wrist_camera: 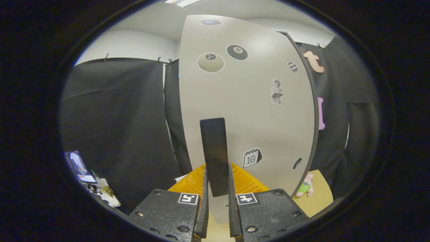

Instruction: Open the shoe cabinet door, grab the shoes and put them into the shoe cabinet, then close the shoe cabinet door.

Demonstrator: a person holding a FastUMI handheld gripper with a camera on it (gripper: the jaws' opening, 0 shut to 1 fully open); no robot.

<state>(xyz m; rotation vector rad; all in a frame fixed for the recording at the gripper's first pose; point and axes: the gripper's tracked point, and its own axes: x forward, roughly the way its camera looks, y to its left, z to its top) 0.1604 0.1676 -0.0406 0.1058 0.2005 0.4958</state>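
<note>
Our claw (216, 188) sits nearest the lens, its two fingers (204, 201) drawn close on either side of the dark vertical handle (215, 154) of the shoe cabinet door (248, 107). They appear to pinch the handle's lower end, so we judge the claw to be clenched on it. The pale door, dotted with stickers (237, 52), rises straight ahead beyond the fingers.

We cannot tell for certain whether the door is opening or closing. Its dark right edge (310, 111) stands clear of the black cloth behind, which suggests it is swung out from the cabinet. No shoes can be made out, so we lean towards the opening step. The next move would then call for a steady pull along the door's arc, keeping the grip square on the handle so it does not slip.

Below the handle, something orange and ribbed (243, 183) is half hidden by the fingers. A small plush toy (305, 186) lies on the tabletop (320, 195) at the door's foot. The cabinet's inside is hidden behind the door.
</note>
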